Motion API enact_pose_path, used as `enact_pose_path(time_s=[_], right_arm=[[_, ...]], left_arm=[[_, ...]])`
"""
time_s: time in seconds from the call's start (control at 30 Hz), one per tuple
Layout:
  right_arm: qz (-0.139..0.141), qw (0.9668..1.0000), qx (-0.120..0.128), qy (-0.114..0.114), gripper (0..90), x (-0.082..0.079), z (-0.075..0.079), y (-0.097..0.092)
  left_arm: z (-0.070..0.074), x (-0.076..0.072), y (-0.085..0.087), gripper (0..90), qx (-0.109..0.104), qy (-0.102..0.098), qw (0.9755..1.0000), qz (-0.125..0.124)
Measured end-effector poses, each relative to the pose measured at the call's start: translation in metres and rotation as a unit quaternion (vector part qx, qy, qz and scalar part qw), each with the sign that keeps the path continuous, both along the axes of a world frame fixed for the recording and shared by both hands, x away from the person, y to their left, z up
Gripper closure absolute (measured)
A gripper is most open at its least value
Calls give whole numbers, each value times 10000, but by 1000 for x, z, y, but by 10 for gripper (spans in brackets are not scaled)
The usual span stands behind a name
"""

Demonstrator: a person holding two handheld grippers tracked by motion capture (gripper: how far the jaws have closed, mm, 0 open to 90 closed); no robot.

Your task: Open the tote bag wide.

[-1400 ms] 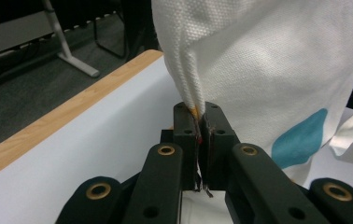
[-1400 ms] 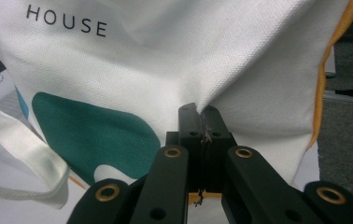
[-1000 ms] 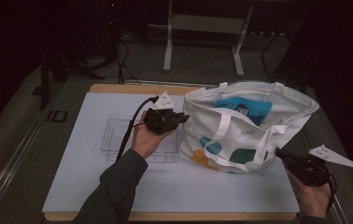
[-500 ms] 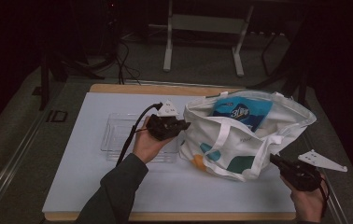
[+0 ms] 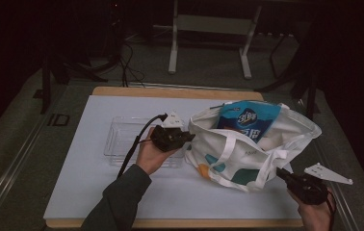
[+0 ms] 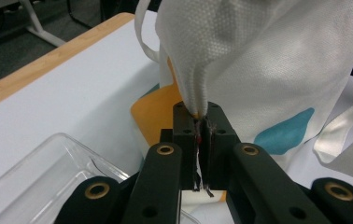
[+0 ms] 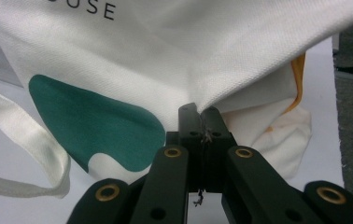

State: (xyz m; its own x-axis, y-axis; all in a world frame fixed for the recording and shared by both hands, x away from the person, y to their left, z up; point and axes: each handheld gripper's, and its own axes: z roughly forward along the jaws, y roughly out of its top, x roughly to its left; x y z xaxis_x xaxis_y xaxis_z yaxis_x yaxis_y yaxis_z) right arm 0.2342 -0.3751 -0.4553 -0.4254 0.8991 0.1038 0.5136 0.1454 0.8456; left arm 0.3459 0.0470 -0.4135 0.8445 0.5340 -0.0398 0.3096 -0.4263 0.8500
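Note:
A white tote bag (image 5: 228,166) with teal and orange patches sags on the white mat, its mouth open toward the far side. A blue snack packet (image 5: 247,120) sticks out of the top. My left gripper (image 5: 188,138) is at the bag's left edge; in the left gripper view the left gripper (image 6: 201,112) is shut on a pinched fold of the bag (image 6: 258,56). At the bag's lower right corner my right gripper (image 5: 281,173) also holds cloth. The right gripper view has the right gripper (image 7: 201,114) shut on the bag's (image 7: 165,56) edge.
A clear plastic tray (image 5: 122,139) lies on the mat just left of the left hand, and its rim (image 6: 48,154) is close beside the left jaws. The white mat (image 5: 98,192) covers a wooden table. Cables and a metal stand sit on the floor beyond.
Both hands have sunk toward the table with the bag still gripped. The bag has slumped lower and wider, and the blue packet now shows at its mouth.

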Motion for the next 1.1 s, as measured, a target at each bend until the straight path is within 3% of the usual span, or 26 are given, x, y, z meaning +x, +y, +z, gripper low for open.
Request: enact_pose_path(time_s=[0.33,0.37,0.63,0.73,0.87,0.9,0.97,1.1], right_arm=[[-65,9998,36,162,896,-3,-15,-3],[-116,9997,-39,206,896,-3,-18,-4],[-137,9992,-55,367,896,-1,-29,-5],[-139,9986,-140,492,894,3,-34,-4],[-150,9982,-51,584,873,4,-35,-5],[-127,9983,-14,576,824,4,-35,-6],[-52,9984,135,549,758,3,-32,-9],[-161,9986,223,446,660,2,-24,-16]], left_arm=[[-16,-5,-2,859,94,101,9999,-52],[-20,-5,-2,860,206,126,9997,-42],[-35,-2,-4,860,308,359,9989,-7],[-42,1,-6,860,480,444,9978,43],[-44,2,-5,854,406,510,9979,62],[-43,3,-3,840,284,533,9982,-28],[-43,3,0,768,134,567,9982,-138],[-39,2,4,650,-15,522,9985,-179]])
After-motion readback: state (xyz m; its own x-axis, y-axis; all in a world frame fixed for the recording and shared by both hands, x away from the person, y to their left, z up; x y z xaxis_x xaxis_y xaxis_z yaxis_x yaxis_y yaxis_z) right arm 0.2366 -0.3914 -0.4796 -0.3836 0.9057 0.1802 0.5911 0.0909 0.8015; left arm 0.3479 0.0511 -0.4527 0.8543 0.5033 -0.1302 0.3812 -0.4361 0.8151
